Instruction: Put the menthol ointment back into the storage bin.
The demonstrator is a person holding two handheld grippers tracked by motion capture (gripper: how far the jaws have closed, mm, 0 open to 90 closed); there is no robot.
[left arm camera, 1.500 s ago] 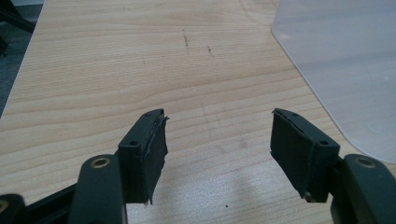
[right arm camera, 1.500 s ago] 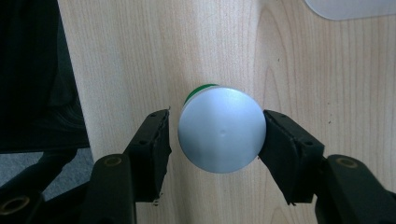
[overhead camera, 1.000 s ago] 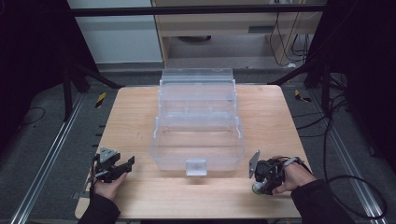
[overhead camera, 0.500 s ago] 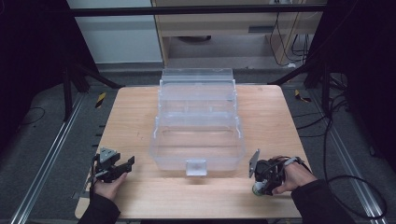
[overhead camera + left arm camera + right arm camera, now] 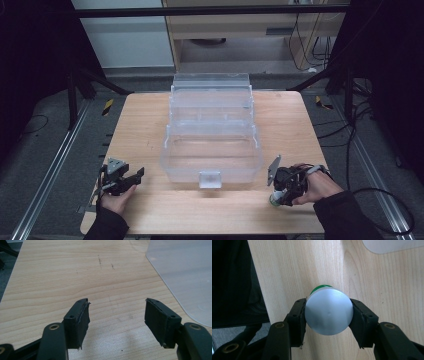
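**A:** Where is the bottle [image 5: 328, 315] relative to the clear box [image 5: 212, 150]?

**B:** It's on the counter [image 5: 150, 120] near the front edge, standing off the box's front right corner. The box lies up and to the left of it in the high view, apart from it, with bare wood between.

**A:** And the right tool [image 5: 284, 186]?

**B:** Its jaws are closed on the bottle, one pad on each side of the silver cap. In the right gripper view the cap faces the camera, with a sliver of green body behind it, so the bottle's long axis runs along the jaws and down towards the wood.

**A:** The left tool [image 5: 117, 315]?

**B:** Its jaws stand wide apart with nothing between them, only counter beneath. It sits near the front left, and the box's rounded corner shows at the right of the left gripper view.

**A:** So which hand is placed to carry the bottle in?

**B:** The right, I'd judge. It already has the bottle, and the box's open front tray is close on its left. The carry would go up over the front wall.
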